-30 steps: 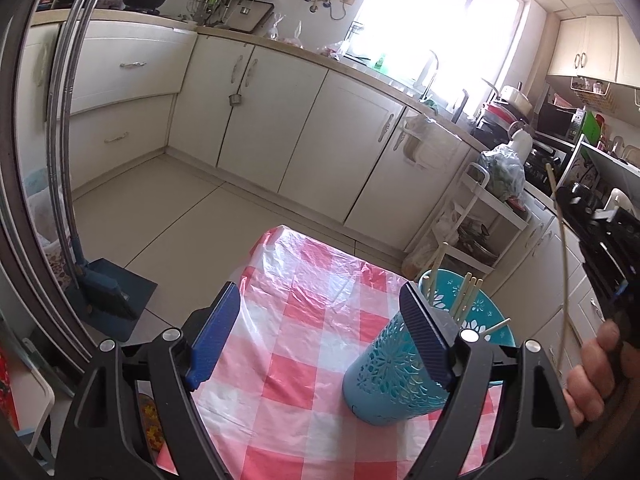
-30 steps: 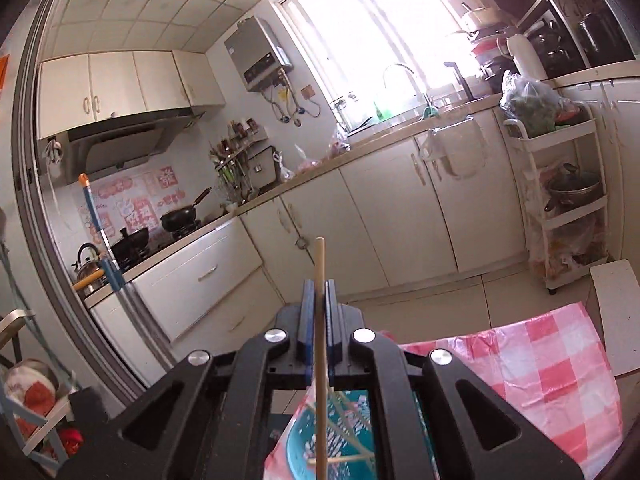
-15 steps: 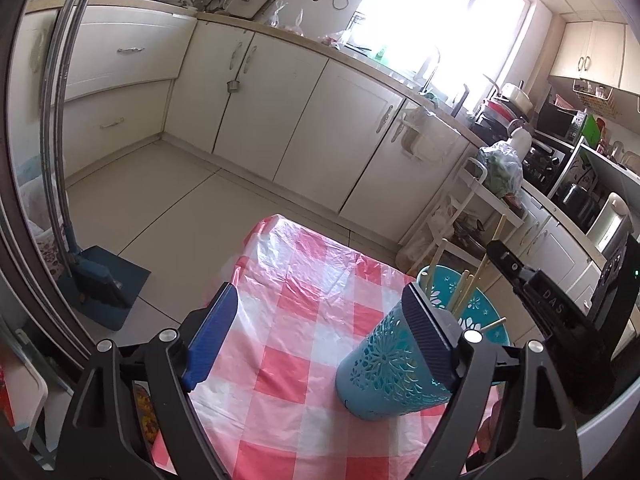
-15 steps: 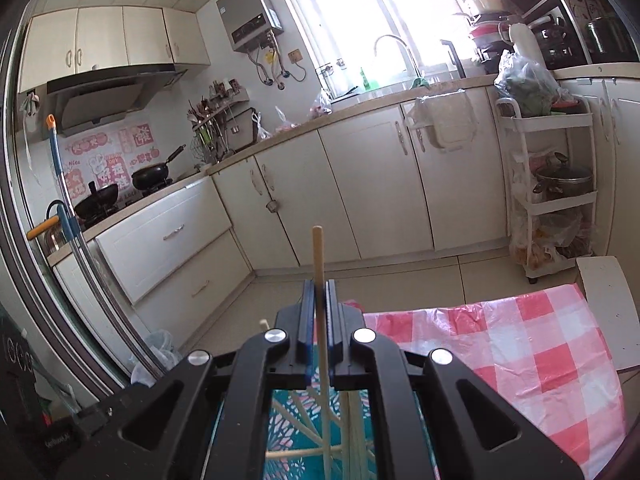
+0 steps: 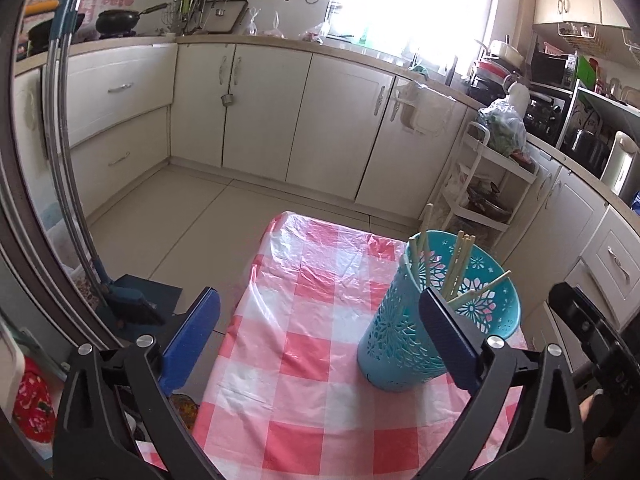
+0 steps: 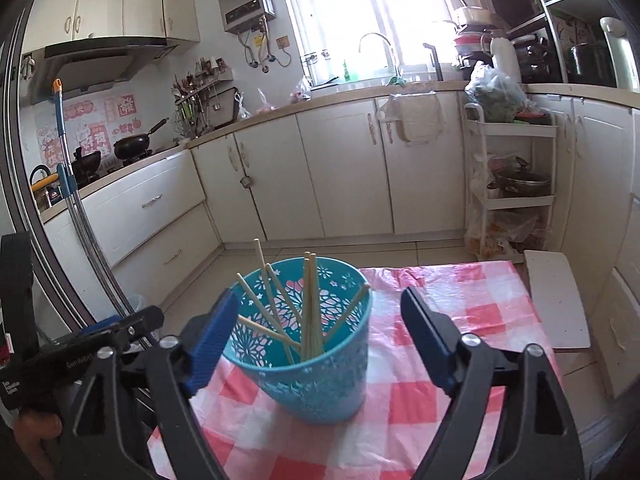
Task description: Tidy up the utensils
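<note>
Through the left wrist camera we are looking down over a table covered by a red-and-white checked plastic cloth (image 5: 304, 344). Our left gripper (image 5: 320, 332) is spreading its blue pads (image 5: 448, 336) wider, with nothing but bare cloth between them. The teal perforated holder (image 5: 404, 340) is standing upright on the cloth toward the right, partly behind our right-hand pad, though we cannot tell whether the two are touching. Pale wooden chopsticks (image 5: 456, 268) are leaning inside it at differing angles, their tips sticking out above the rim. At the far right edge the dark body of our right gripper (image 5: 592, 340) is showing, with part of a hand (image 5: 596, 436) below it.

Through the right wrist camera we are facing the same holder (image 6: 320, 364) from close by. The right gripper (image 6: 316, 340) is opening its jaws, and the pads (image 6: 428, 336) are flanking the holder without pressing on it. The chopsticks (image 6: 310, 304) are resting loose in the holder, a tight bunch standing near the middle and others fanning to either side; none is between the pads. The checked cloth (image 6: 460, 312) is running back to a white board (image 6: 556, 304) lying at its far right side. At the lower left the left gripper (image 6: 80, 356) is showing as a dark shape, with a hand (image 6: 36, 432) wrapped around its grip.
</note>
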A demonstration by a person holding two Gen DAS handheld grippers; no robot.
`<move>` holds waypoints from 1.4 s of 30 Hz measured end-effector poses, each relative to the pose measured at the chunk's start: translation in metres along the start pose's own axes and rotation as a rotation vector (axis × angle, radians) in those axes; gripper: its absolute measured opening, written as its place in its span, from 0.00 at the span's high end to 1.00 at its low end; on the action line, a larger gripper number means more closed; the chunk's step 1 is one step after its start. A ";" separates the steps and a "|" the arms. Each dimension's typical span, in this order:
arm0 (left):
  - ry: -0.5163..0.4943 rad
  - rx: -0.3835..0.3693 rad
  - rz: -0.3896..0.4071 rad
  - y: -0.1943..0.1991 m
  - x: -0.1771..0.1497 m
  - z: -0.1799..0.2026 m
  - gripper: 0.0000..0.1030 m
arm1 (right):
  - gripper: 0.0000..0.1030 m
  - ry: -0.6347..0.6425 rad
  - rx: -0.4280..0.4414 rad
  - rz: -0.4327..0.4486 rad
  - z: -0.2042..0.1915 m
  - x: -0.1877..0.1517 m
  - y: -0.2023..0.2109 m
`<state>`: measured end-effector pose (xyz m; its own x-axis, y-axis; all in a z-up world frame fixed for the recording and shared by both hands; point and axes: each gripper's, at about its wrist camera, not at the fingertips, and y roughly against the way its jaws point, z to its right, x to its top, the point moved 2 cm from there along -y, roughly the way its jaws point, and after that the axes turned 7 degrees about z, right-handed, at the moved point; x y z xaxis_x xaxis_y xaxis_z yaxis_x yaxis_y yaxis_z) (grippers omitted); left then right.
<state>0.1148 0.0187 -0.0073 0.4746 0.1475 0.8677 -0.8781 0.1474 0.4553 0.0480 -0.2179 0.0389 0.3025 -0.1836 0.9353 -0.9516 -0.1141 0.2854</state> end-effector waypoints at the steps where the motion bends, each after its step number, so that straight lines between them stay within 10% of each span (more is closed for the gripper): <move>1: -0.019 0.004 0.004 0.010 0.000 0.004 0.07 | 0.09 -0.002 -0.014 -0.006 0.001 0.000 0.011; 12: -0.200 0.067 -0.025 0.114 -0.016 0.034 0.07 | 0.07 -0.035 -0.020 -0.042 -0.010 -0.004 0.100; 42: -0.187 0.084 0.026 0.296 -0.056 0.031 0.07 | 0.07 -0.029 -0.025 0.033 -0.063 -0.036 0.265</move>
<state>-0.1734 0.0241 0.0853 0.4391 -0.0354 0.8977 -0.8955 0.0631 0.4405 -0.2183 -0.1798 0.0938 0.2721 -0.2146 0.9380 -0.9620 -0.0827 0.2601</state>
